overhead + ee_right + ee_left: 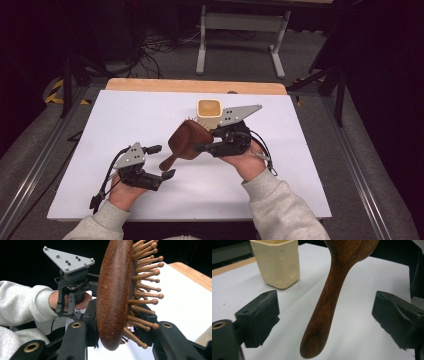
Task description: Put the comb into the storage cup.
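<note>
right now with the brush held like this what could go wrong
1. The right gripper clamps the dark wooden hairbrush across its head, one jaw on the wooden pins; on that uneven side it may pivot or slip.
2. The left gripper stands open around the handle without touching it, so nothing backs up the hold.
3. The cream square cup stands close behind the brush; a swing could tip it.

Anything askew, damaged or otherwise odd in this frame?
Nothing damaged or spilled. The wooden hairbrush hangs tilted above the table, its head clamped in the right gripper, handle slanting down towards the left gripper, whose open jaws flank the handle without touching it. The cream cup stands upright.
</note>
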